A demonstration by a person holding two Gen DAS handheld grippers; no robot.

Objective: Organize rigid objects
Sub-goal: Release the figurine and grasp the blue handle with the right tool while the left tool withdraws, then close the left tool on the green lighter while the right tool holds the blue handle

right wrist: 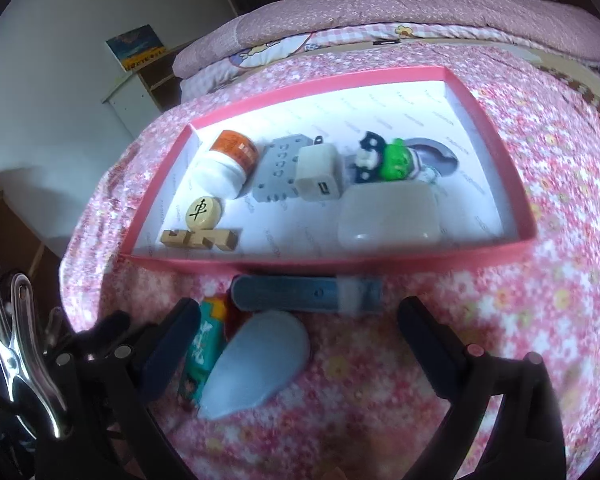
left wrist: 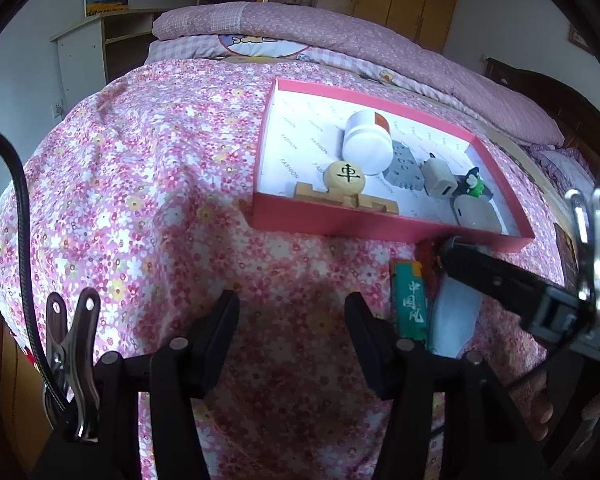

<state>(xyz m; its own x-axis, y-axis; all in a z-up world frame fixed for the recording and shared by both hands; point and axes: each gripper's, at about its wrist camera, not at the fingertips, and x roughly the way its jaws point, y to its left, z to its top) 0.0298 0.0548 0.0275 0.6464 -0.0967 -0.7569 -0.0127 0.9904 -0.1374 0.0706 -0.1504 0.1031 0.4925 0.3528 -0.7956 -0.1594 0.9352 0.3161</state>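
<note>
A pink box lies on the flowered bedspread, holding a white jar, a chess piece, a wooden puzzle, a grey block, a white charger, a green toy and a white case. In front of the box lie a blue stick, a green lighter and a pale blue oval piece. My left gripper is open and empty. My right gripper is open around the oval piece.
Folded pink quilts lie at the far end of the bed. A white shelf with a painting stands at the left wall. A dark wooden headboard is at the right. The right gripper's arm reaches in beside the box.
</note>
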